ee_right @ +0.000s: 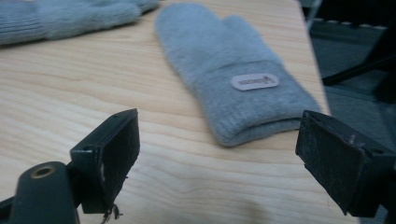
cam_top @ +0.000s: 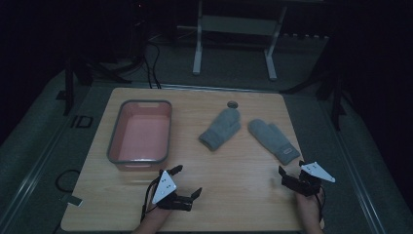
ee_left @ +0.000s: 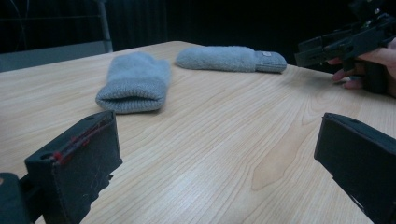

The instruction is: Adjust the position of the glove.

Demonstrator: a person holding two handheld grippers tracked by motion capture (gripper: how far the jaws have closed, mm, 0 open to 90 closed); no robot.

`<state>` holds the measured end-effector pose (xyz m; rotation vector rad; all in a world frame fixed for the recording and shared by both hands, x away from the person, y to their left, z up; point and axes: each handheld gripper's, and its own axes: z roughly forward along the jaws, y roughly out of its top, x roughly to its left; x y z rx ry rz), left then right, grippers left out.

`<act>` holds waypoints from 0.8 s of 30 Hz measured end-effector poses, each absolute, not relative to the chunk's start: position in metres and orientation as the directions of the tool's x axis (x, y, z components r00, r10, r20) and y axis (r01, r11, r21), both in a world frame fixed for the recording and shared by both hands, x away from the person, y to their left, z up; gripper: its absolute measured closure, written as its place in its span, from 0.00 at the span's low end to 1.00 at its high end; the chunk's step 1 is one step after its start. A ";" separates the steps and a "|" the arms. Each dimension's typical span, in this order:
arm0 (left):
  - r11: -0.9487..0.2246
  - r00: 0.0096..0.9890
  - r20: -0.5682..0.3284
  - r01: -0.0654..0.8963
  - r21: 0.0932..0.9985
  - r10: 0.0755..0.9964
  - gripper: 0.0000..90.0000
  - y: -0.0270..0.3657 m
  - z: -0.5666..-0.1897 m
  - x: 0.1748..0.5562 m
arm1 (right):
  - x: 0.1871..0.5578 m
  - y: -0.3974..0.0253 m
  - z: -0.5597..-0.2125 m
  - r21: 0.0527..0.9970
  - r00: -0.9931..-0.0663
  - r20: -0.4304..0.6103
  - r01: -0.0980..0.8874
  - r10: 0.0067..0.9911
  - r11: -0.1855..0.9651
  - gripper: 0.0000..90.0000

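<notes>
Hovering over the counter (cam_top: 234, 195), both tongs wide open, empty.
Right tongs (cam_top: 292, 174) sit just short of the labelled mitten's (ee_right: 233, 79) cuff; left tongs (cam_top: 186, 182) face the other mitten (ee_left: 135, 81). Risk: jaws pinching only the top knit layer, so the mitten slips.

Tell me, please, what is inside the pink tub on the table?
The pink tub looks empty: its bare pink floor shows in the high view. The strip just behind its near wall is hidden. Both mittens lie outside, on the table.
</notes>
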<state>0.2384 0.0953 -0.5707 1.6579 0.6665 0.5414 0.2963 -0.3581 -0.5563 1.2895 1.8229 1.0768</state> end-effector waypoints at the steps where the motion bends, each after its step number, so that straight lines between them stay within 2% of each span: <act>1: -0.128 0.727 -0.008 0.132 0.983 0.687 0.01 0.095 -0.571 0.238 | 0.296 -0.359 -0.556 0.892 -0.301 -0.040 0.419 0.953 0.170 0.14; 5: -0.126 0.726 -0.011 0.133 0.983 0.687 0.01 0.095 -0.571 0.238 | 0.296 -0.361 -0.556 0.889 -0.287 0.003 0.440 0.958 0.129 0.14; 11: -0.124 0.729 -0.014 0.135 0.983 0.684 0.01 0.096 -0.571 0.239 | 0.298 -0.358 -0.550 0.867 -0.335 0.000 0.470 0.942 0.167 0.15; 15: -0.126 0.734 -0.014 0.135 0.983 0.679 0.01 0.096 -0.571 0.239 | 0.302 -0.361 -0.542 0.876 -0.332 -0.020 0.448 0.943 0.176 0.15; 18: -0.129 0.735 -0.008 0.130 0.983 0.678 0.01 0.095 -0.571 0.238 | 0.309 -0.364 -0.539 0.850 -0.357 0.051 0.505 0.933 0.147 0.16; 24: -0.128 0.735 -0.009 0.130 0.983 0.678 0.01 0.096 -0.571 0.239 | 0.319 -0.353 -0.536 0.805 -0.403 0.084 0.567 0.911 0.176 0.16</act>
